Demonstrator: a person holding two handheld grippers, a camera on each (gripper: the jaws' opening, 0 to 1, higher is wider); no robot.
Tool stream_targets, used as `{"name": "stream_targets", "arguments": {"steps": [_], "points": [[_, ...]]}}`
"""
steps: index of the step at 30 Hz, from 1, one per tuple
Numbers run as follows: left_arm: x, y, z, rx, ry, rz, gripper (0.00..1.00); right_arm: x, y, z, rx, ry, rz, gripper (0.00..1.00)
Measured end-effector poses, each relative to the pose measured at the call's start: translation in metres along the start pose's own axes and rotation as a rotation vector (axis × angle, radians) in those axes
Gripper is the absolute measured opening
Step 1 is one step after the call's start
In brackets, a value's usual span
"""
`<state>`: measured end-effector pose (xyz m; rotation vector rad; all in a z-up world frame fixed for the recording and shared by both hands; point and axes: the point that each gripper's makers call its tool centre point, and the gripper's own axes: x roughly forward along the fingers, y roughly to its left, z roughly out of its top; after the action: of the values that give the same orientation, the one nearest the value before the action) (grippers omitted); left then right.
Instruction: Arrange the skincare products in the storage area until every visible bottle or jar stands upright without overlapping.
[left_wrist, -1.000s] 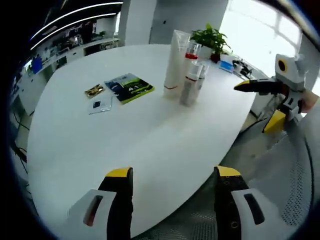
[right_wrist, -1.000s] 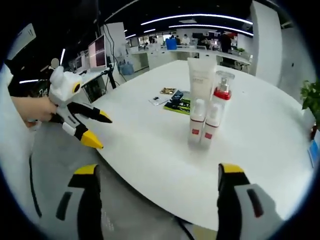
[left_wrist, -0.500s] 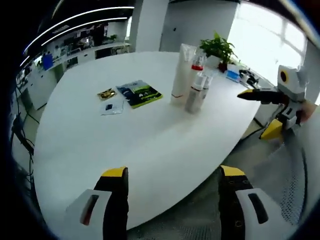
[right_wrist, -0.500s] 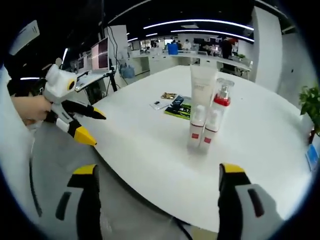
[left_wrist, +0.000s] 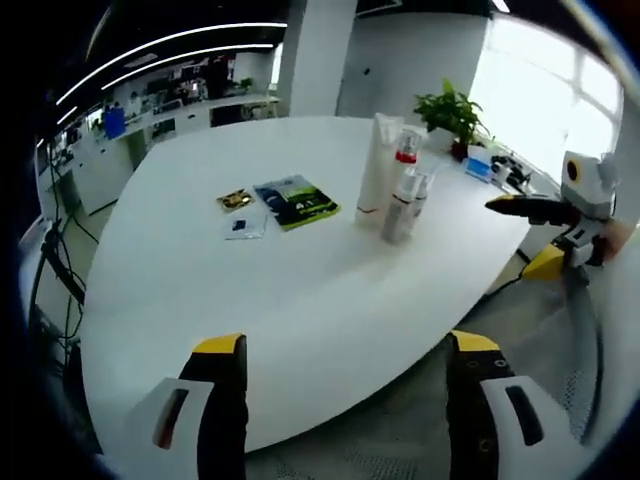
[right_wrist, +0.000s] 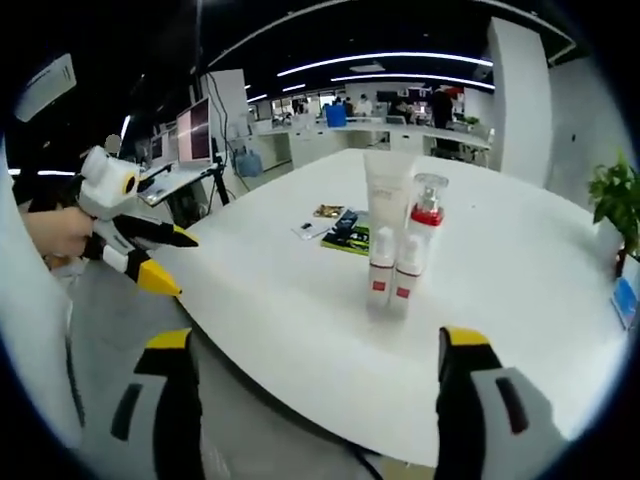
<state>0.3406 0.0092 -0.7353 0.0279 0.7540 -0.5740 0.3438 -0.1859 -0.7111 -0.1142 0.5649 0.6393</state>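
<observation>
- We have drawn both claws, left claw (left_wrist: 340, 350) and right claw (right_wrist: 315, 345), back from the counter (left_wrist: 290, 280).
- The bottles (right_wrist: 395, 265) now sit farther from us.

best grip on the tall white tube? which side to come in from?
Probably the mid body of the tall white tube, from its open side toward the booklet. It stands upright on its cap, tapering toward the top. The two small bottles and the red-collared pump bottle crowd the near and right sides.
</observation>
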Motion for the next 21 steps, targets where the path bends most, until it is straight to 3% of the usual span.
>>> {"name": "stream_targets", "arguments": {"steps": [14, 21], "points": [[-0.005, 0.003, 0.000, -0.019, 0.022, 0.036, 0.91, 0.003, -0.002, -0.001, -0.031, -0.023, -0.019, 1.00], [0.007, 0.006, 0.013, 0.001, 0.038, 0.020, 0.93, 0.003, -0.007, -0.002, -0.010, -0.030, -0.026, 1.00]]}}
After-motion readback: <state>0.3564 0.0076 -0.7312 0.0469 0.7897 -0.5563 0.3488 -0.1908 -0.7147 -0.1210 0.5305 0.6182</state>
